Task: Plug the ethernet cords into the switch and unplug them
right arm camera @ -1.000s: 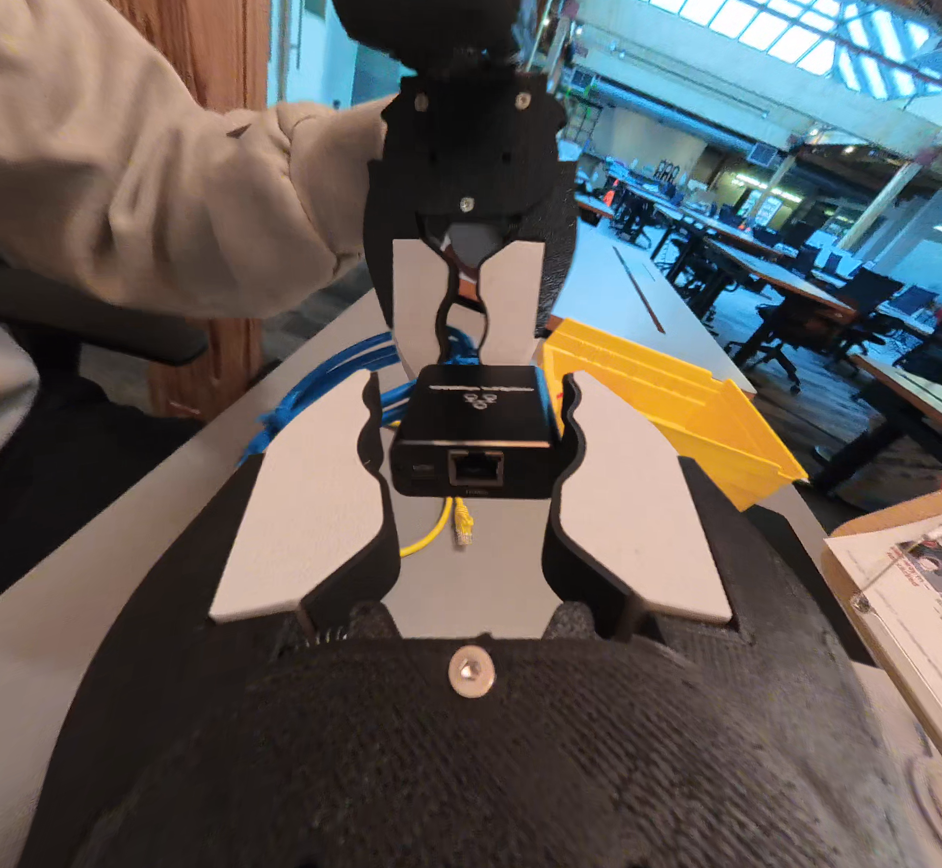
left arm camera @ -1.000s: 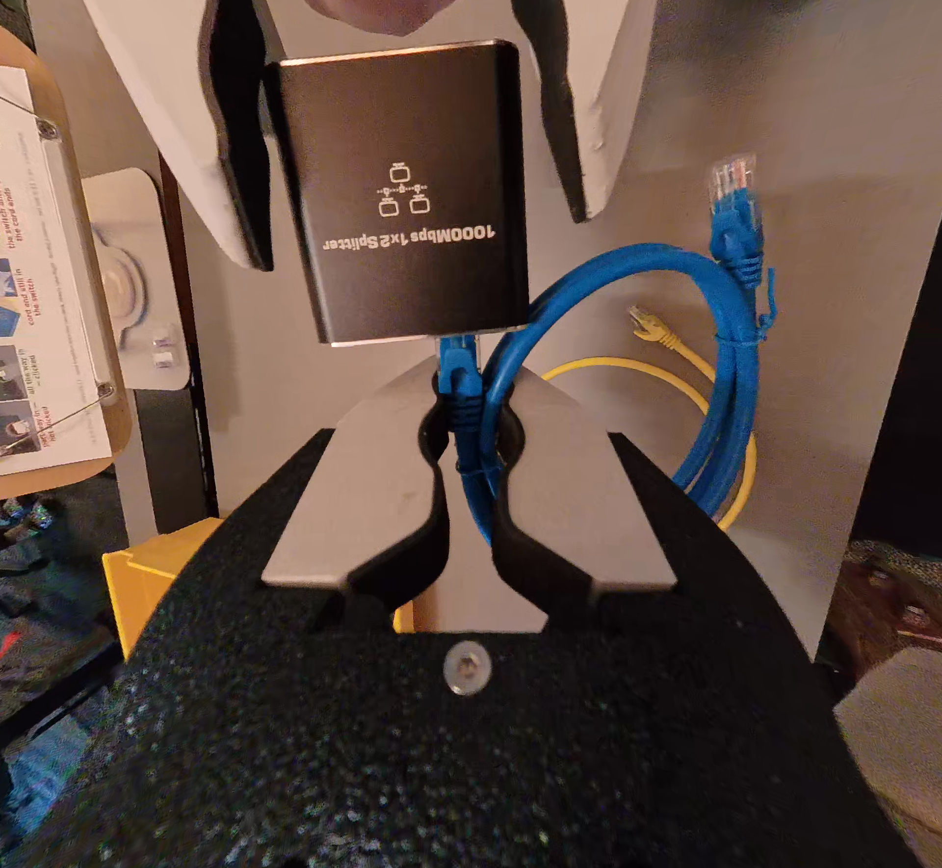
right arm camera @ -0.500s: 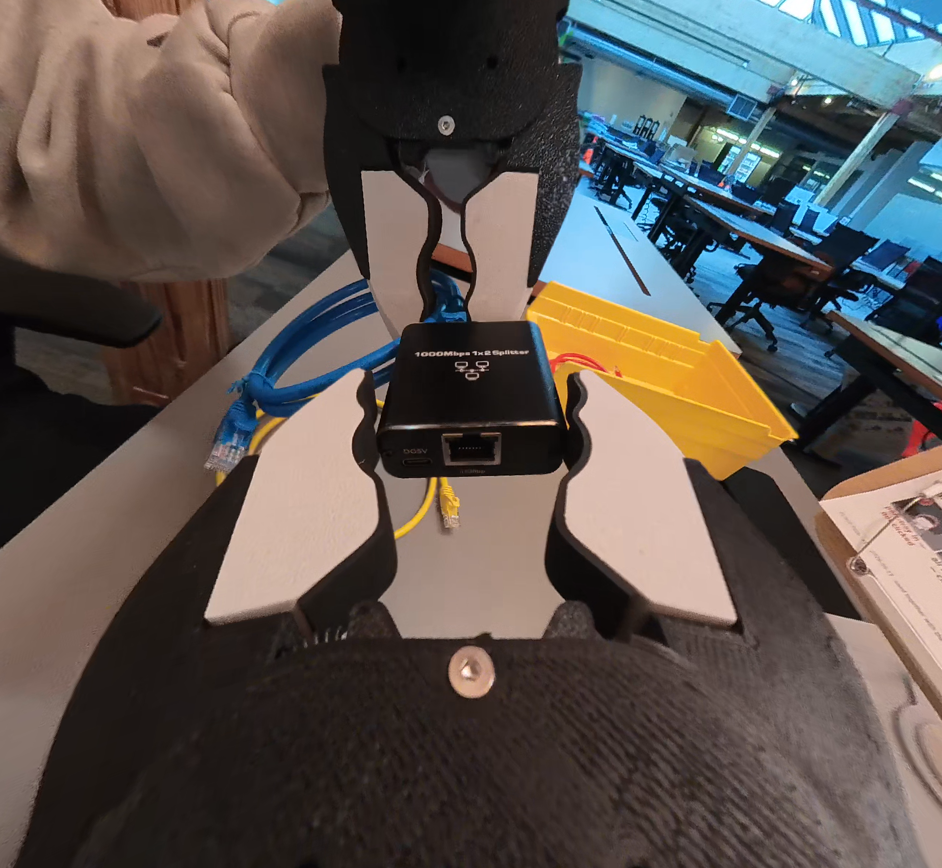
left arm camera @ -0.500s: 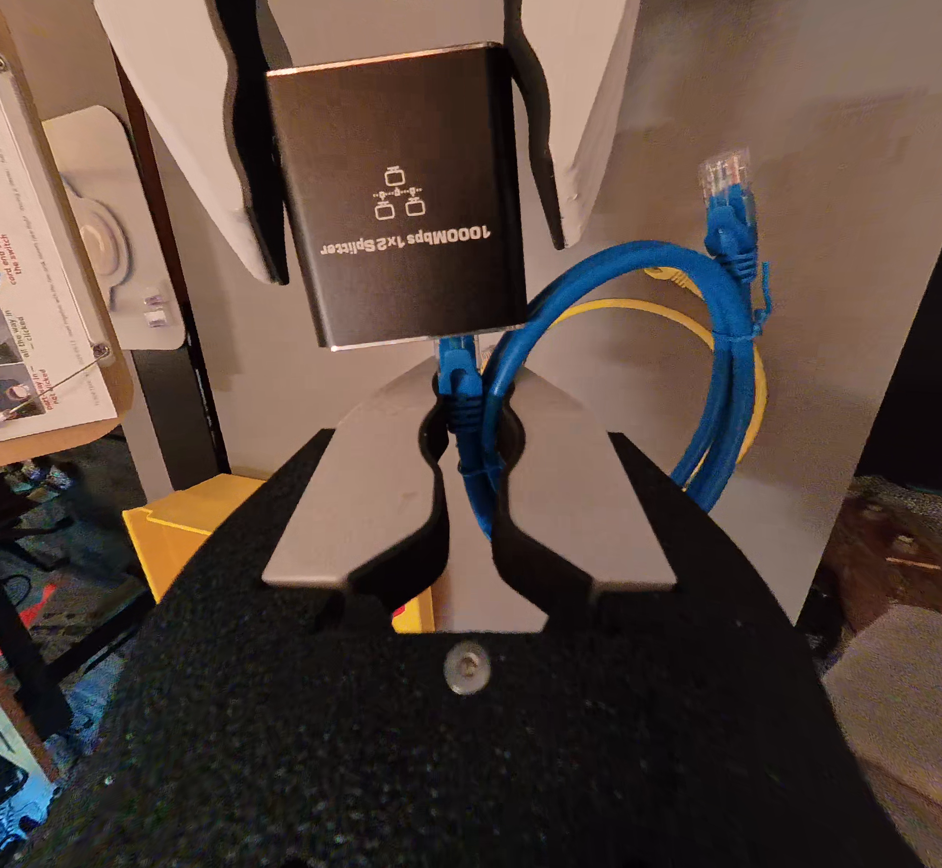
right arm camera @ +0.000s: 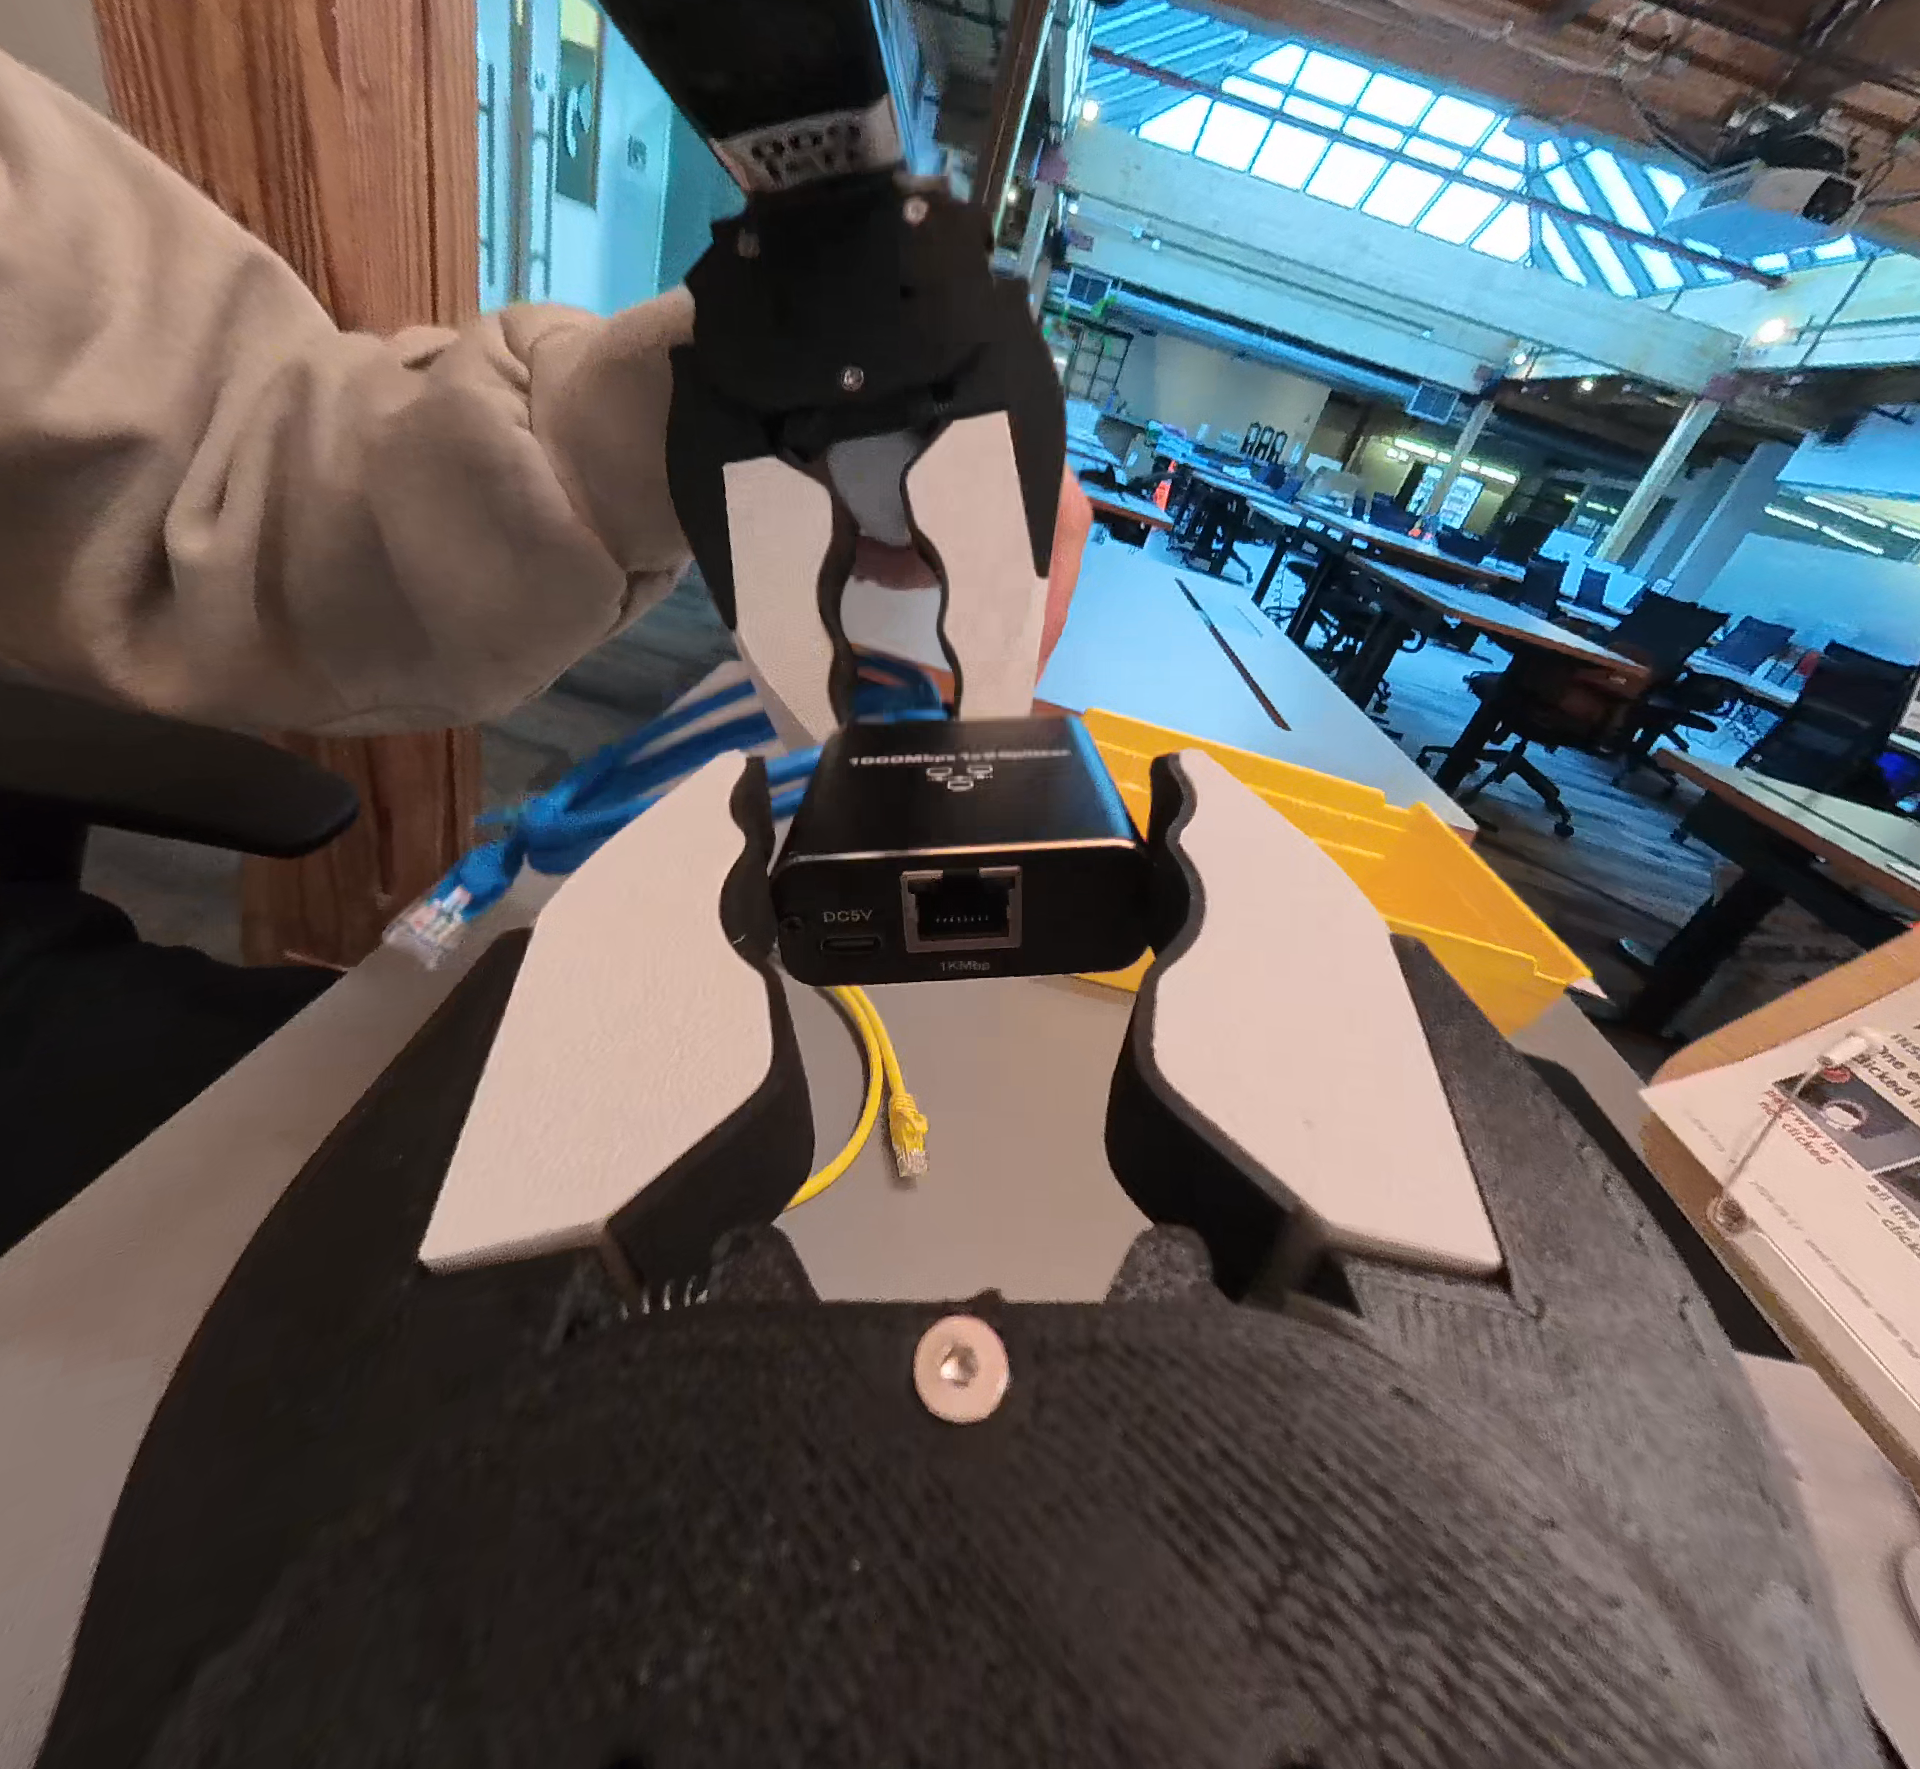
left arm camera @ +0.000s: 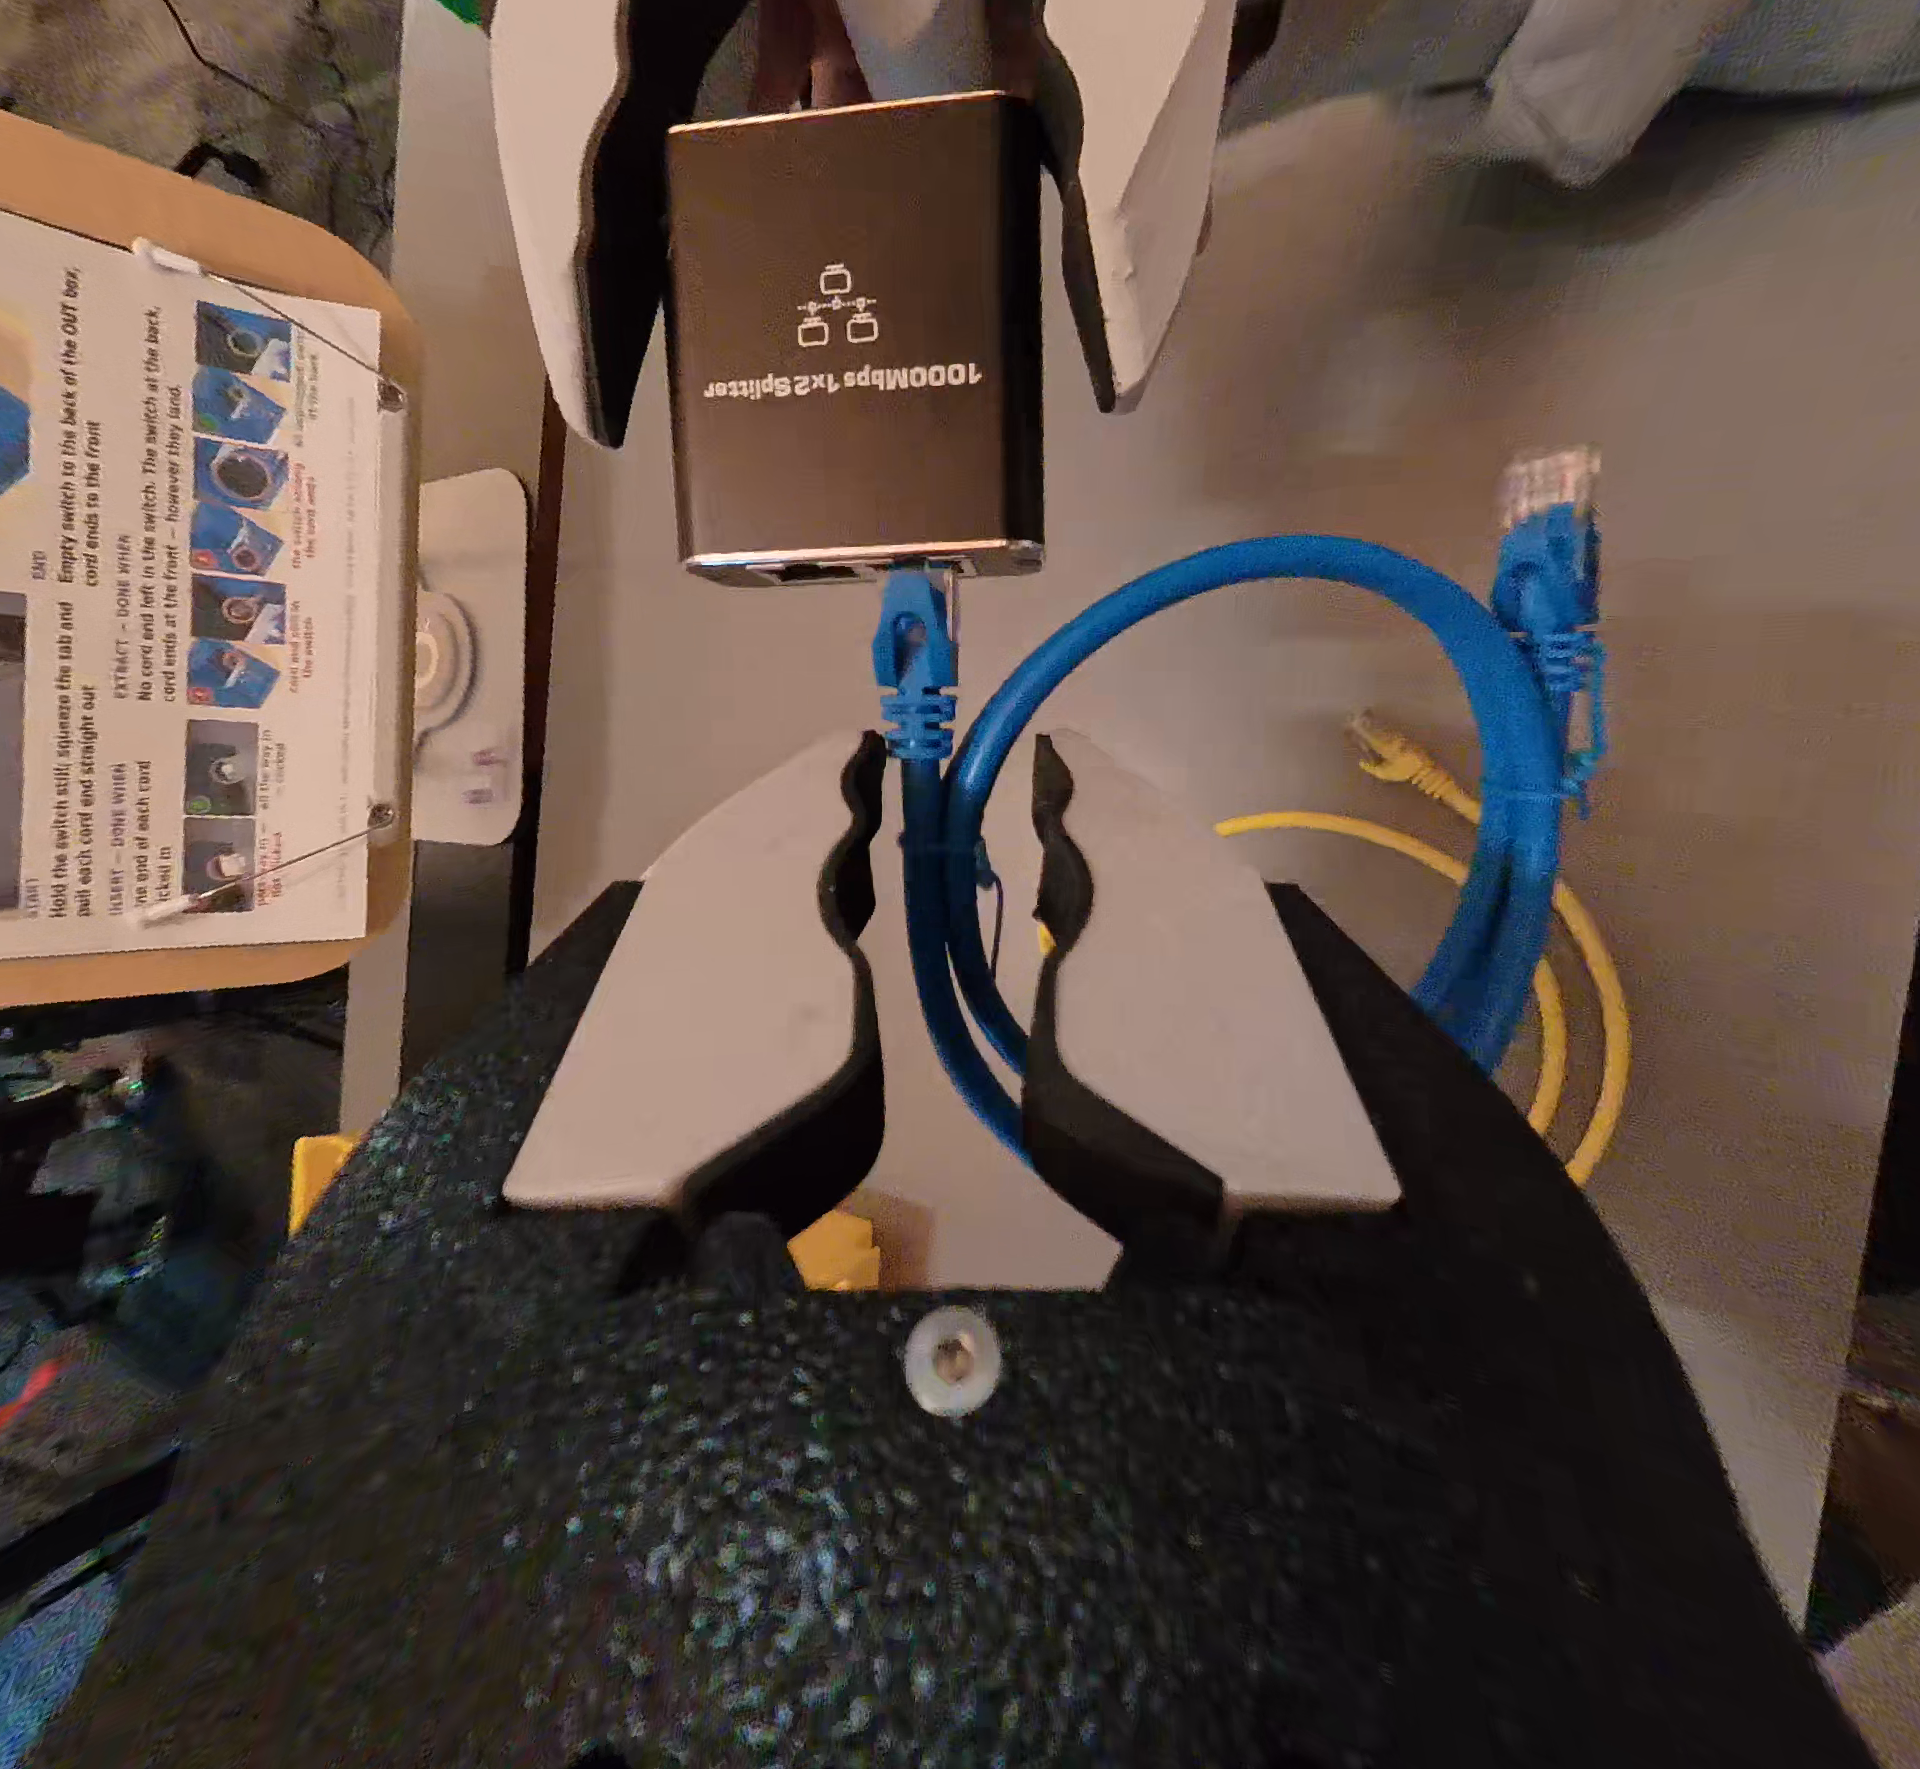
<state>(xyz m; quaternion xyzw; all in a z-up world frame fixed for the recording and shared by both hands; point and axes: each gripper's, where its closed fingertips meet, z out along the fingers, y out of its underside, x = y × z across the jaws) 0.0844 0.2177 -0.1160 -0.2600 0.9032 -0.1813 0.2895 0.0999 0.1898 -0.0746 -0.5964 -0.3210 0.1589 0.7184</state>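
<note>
Clamping the black switch (right arm camera: 961, 872) in our right gripper (right arm camera: 961, 846) above the desk (left arm camera: 1714, 888) steadied it, while our left gripper (left arm camera: 948, 763) hung open around the blue cord (left arm camera: 914, 649), seemingly plugged in.

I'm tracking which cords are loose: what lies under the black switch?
Under the raised switch, held by the right gripper, a yellow cord lies loose on the table. The switch covers where the cord runs on beneath it.
</note>
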